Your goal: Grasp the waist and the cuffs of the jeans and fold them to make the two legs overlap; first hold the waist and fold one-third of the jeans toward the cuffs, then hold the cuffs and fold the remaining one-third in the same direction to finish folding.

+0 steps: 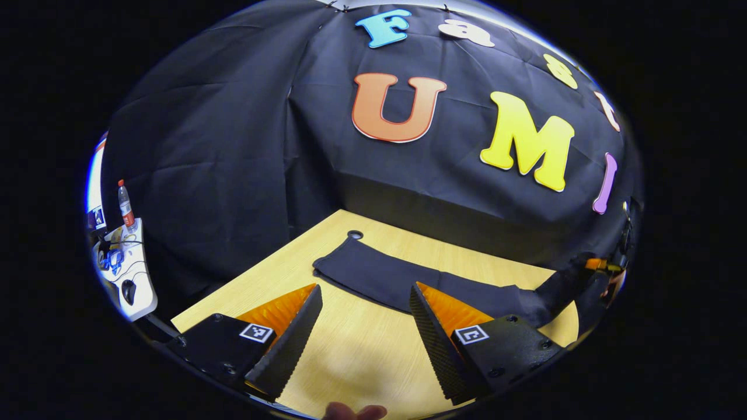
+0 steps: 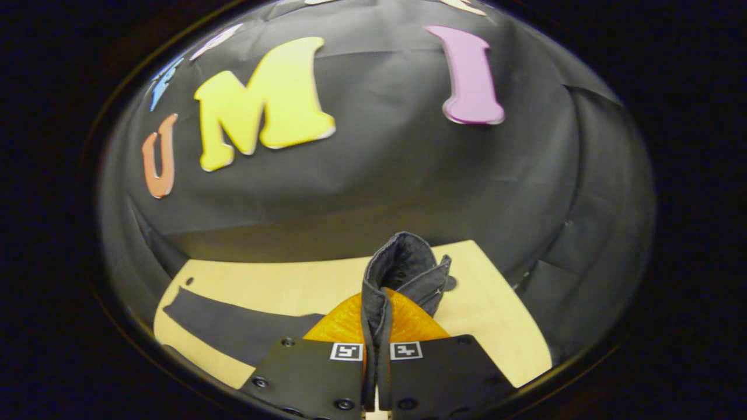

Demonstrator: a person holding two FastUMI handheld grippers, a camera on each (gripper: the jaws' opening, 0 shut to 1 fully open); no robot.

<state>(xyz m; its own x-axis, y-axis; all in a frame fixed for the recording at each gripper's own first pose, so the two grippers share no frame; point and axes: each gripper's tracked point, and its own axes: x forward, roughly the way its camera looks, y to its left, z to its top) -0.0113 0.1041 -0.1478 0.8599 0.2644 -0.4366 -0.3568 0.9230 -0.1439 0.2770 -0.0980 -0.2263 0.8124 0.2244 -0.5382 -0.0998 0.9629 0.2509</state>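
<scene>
So the big pale wooden tabletop (image 1: pixel 362 356) is carrying the dark, near-black denim jeans (image 1: pixel 397 280), which are lying stretched out flat across it toward the far end. The right gripper (image 2: pixel 376 350) is pinching a bunched-up fold of that denim between both fingers, with the cloth standing up past the tips. I can't say for sure whether that's the waist or the cuffs from here, though the thick seamed edge makes me think waist. The left gripper (image 1: pixel 365 326) is hanging wide open above bare wood just short of the near edge of the jeans, holding nothing.

My guess is we're at the first fold, getting both ends gripped so the legs overlap. To do it well, the open one should be coming down on the matching end at the edge, biting through all layers, and both should be lifting together so the cloth isn't dragging or twisting.

Off to the side, a small clear plastic bottle with a red label (image 1: pixel 125 204) is standing on a white stand (image 1: pixel 137 280); the label is too tiny to read. Square black-and-white markers (image 1: pixel 257 333) are sitting on the gripper bodies, no readable words.
</scene>
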